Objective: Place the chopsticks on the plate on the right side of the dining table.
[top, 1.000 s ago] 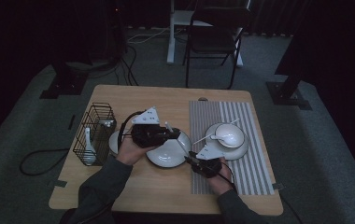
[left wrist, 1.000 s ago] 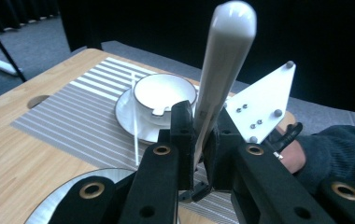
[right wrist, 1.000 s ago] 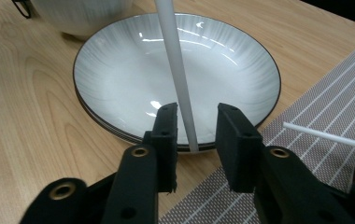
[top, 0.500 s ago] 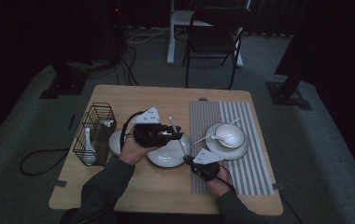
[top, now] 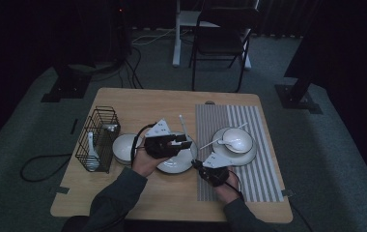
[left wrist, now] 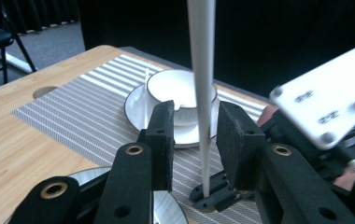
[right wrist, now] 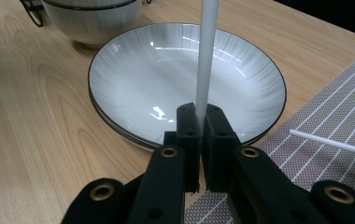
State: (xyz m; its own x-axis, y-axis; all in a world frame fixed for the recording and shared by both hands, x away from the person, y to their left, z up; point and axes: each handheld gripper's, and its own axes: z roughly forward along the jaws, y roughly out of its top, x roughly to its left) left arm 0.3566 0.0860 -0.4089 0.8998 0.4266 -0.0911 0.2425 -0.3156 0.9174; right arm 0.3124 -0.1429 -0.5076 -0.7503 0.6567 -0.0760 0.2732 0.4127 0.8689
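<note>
A white chopstick (right wrist: pixel 207 51) stands nearly upright over the grey-white plate (right wrist: pixel 166 70). My right gripper (right wrist: pixel 198 114) is shut on its lower end at the plate's near rim. In the high view the right gripper (top: pixel 196 164) sits at the placemat's left edge. My left gripper (top: pixel 186 141) hovers over the plate (top: pixel 172 164). In the left gripper view the chopstick (left wrist: pixel 202 70) passes between the jaws of the left gripper (left wrist: pixel 194 121), which have just been opening; a gap shows beside it.
A bowl (top: pixel 237 140) with a spoon sits on a saucer on the striped placemat (top: pixel 263 164), with another chopstick (top: pixel 208 144) leaning at its left. A second white bowl (top: pixel 123 147) and a wire basket (top: pixel 97 137) stand at the left. A chair (top: pixel 220 43) stands beyond the table.
The left gripper has sunk a little toward the plate and its jaws have parted around the chopstick. The right gripper has closed on the chopstick's lower end and stayed in place.
</note>
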